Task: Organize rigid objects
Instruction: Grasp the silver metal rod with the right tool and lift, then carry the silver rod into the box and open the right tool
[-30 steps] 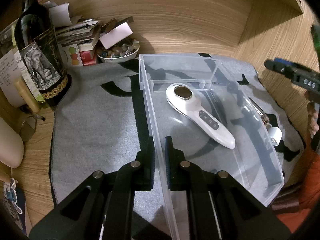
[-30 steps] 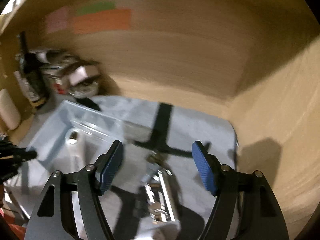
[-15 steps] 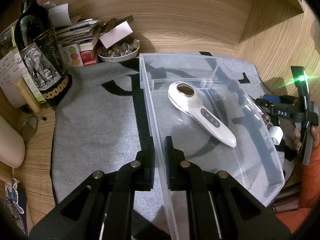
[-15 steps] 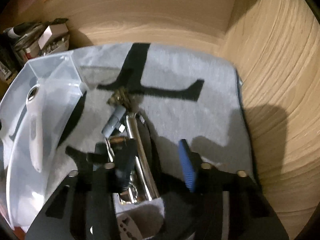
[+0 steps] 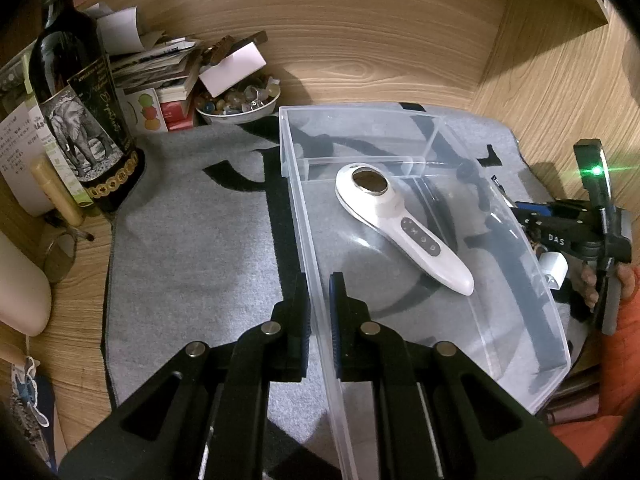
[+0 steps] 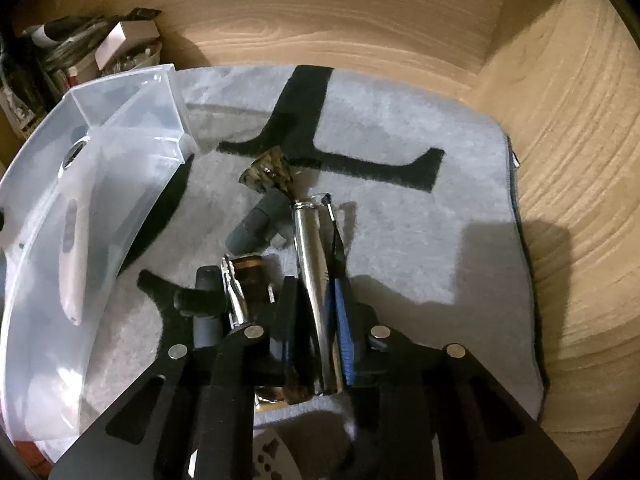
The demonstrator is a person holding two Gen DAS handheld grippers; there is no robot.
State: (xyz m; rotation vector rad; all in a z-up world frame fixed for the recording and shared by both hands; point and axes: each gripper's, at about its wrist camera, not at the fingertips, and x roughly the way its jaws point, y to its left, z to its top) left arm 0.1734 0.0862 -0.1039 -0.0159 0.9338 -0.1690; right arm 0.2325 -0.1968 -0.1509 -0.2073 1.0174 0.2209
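A clear plastic bin point(image 5: 520, 264) stands on a grey mat point(image 5: 192, 240). A white handheld device point(image 5: 404, 228) lies inside it. My left gripper point(image 5: 318, 312) is shut on the bin's near left wall. My right gripper point(image 6: 316, 320) is shut on a shiny metal tool point(image 6: 312, 256) that lies on the mat point(image 6: 420, 240) to the right of the bin point(image 6: 132, 128). A grey plug-like piece point(image 6: 256, 224), a mottled hair clip point(image 6: 270, 172) and a brass-tipped item point(image 6: 246, 276) lie beside the tool. The right gripper also shows in the left wrist view point(image 5: 560, 236).
A dark wine bottle point(image 5: 80, 112), a stack of papers and books point(image 5: 160, 68) and a bowl of small beads point(image 5: 240, 100) stand at the back left. Wooden walls close the back and right. A white plug point(image 5: 554, 266) lies right of the bin.
My right gripper has come down from open above the mat and closed on the metal tool. My left gripper has stayed shut on the bin wall.
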